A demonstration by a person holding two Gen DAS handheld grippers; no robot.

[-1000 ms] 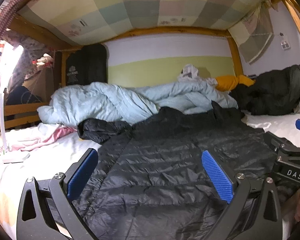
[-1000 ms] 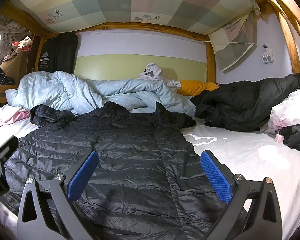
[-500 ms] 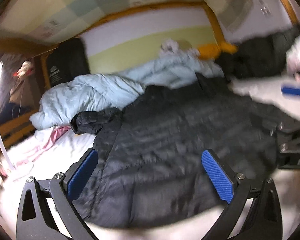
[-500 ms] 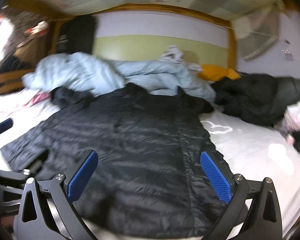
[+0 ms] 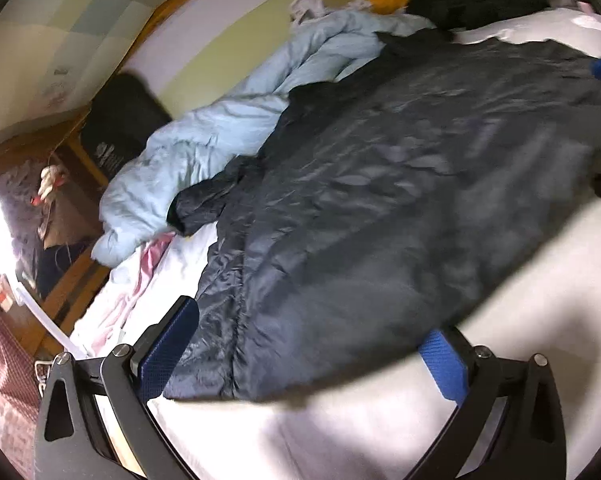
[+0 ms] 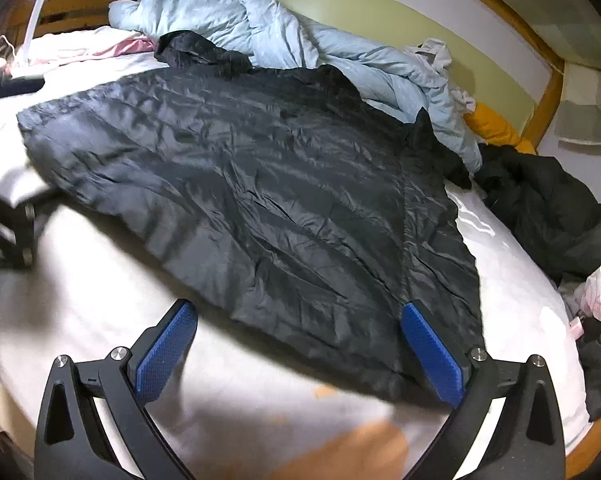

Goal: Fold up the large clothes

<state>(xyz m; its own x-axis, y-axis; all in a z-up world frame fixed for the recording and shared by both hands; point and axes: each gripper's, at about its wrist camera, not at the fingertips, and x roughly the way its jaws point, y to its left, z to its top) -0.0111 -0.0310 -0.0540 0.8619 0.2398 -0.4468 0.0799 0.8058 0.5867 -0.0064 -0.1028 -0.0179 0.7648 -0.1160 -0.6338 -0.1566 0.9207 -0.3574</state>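
**Both grippers drawn back to the near hem of the jacket**

Since a second ago both cameras have pulled back and tilted outward, so that white sheet now shows below the jacket's hem where quilted fabric filled the lower view before.

Item under task: the black quilted puffer jacket [image 6: 260, 184] lies spread flat on the white bed sheet [image 6: 100, 320], collar end toward the far wall, hem toward the cameras. One sleeve is bunched at the far left corner against the pale blue duvet [image 6: 236, 20], which lies crumpled along the head of the bed.

Left gripper [image 5: 304, 356]: fingers spread wide, holding nothing. Its left blue pad overlaps the jacket's near left corner in view; the right pad sits at the hem edge. Whether either pad touches the fabric cannot be told, as the hem is blurred.

Right gripper [image 6: 300, 352]: fingers likewise spread wide and empty. Its right pad overlaps the jacket's near right portion by the side seam; its left pad stands over bare sheet, clear of the hem.

Other items: a second dark coat [image 6: 556, 208] heaped at the right side of the bed, an orange-yellow cushion [image 6: 496, 128] behind it, and pink cloth [image 5: 140, 276] at the left edge. The wooden bed frame [image 6: 544, 100] borders the far corner.
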